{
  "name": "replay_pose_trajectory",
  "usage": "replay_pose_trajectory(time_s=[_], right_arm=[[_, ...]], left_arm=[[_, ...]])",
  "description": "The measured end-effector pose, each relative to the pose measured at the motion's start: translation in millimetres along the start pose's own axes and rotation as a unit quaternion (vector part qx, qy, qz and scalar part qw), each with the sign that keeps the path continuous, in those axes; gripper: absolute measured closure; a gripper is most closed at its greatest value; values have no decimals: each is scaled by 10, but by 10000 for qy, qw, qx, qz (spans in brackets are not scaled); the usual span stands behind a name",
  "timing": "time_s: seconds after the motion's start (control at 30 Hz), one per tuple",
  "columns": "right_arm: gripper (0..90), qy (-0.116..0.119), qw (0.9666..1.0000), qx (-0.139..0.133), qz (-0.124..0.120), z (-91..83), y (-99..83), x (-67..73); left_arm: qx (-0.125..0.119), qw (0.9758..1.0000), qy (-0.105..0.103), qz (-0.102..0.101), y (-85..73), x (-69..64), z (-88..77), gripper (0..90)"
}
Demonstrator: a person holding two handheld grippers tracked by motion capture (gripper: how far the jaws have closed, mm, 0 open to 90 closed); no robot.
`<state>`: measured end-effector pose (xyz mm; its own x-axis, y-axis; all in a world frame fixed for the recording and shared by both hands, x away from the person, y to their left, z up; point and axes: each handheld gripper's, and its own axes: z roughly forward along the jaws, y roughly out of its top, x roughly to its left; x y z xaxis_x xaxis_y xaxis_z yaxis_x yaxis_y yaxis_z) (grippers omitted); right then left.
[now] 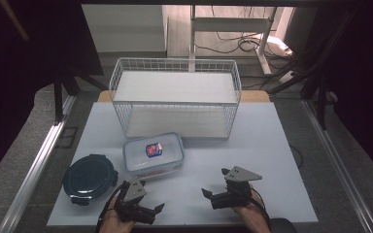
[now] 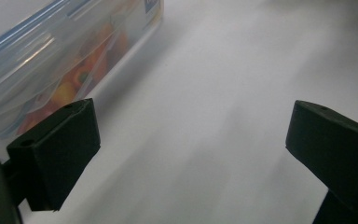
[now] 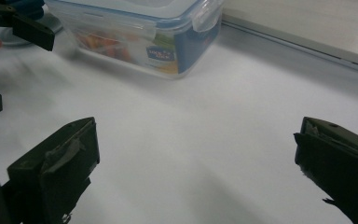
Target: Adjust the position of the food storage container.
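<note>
Dark blue round tub point(image 1: 89, 177) sits leftmost on the table point(image 1: 272, 145), beside the clear box point(image 1: 153, 153); its blurred contents look orange. Wire basket point(image 1: 175, 97) stands behind. Left gripper point(image 1: 156, 208) and right gripper point(image 1: 213, 184), both spread, hold nothing, hands cut off.

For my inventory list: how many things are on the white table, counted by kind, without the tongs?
Wire basket: 1
Clear box with lid: 1
Dark round box: 1
Total: 3
</note>
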<state>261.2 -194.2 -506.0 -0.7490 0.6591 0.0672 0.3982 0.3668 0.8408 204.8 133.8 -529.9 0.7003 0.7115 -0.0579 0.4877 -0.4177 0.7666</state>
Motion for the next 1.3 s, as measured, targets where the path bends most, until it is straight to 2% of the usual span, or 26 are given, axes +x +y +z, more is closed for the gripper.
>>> replay_pose_trajectory(time_s=[0.2,0.3,0.37,0.53,0.67,0.77,0.8,0.83,0.87,0.9,1.0,1.03,1.07,1.13,1.17,1.2,1.3], right_arm=[[0,-70,9998,161,-44,35,-30,-29],[0,-70,9994,292,-194,59,-38,3],[0,-50,9992,318,-223,71,-43,11],[0,-49,9993,315,-205,71,-43,6],[0,-72,9994,292,-175,56,-37,-4],[0,-77,9993,326,-189,54,-39,-10],[0,-76,9991,359,-198,57,-42,-18],[0,-76,9991,359,-198,57,-42,-18],[0,-96,9990,382,-204,55,-42,-26],[0,-106,9990,394,-207,52,-41,-31],[0,-143,9990,396,-176,46,-39,-43],[0,-143,9990,396,-176,46,-39,-43],[0,-151,9990,392,-162,47,-39,-49],[0,-155,9989,403,-162,47,-39,-50],[0,-155,9989,403,-162,47,-39,-50],[0,-154,9988,423,-170,48,-38,-50],[0,-146,9987,448,-192,53,-40,-47]], left_arm=[[-46,9999,-5,117,-3,-4,-1,36],[-44,9999,-109,-96,5,48,-25,55],[-11,9998,-138,-138,6,60,-31,64],[-17,9986,-376,-363,15,100,-70,68],[9,9985,-379,-388,26,101,-90,41],[-64,9973,-508,-535,40,121,-126,44],[-53,9978,-421,-518,48,123,-156,68],[-53,9978,-421,-518,48,123,-156,91],[-48,9986,-266,-451,56,124,-210,122],[-84,9988,-197,-447,57,128,-247,150],[-132,9987,-157,-471,50,151,-328,330],[-132,9986,-104,-496,42,168,-366,330],[-123,9983,-39,-563,10,216,-428,445],[-107,9982,36,-594,-10,242,-453,536],[-74,9979,178,-616,-27,266,-478,536],[-94,9970,396,-659,-59,314,-531,644],[-150,9948,612,-798,-91,394,-615,808]])
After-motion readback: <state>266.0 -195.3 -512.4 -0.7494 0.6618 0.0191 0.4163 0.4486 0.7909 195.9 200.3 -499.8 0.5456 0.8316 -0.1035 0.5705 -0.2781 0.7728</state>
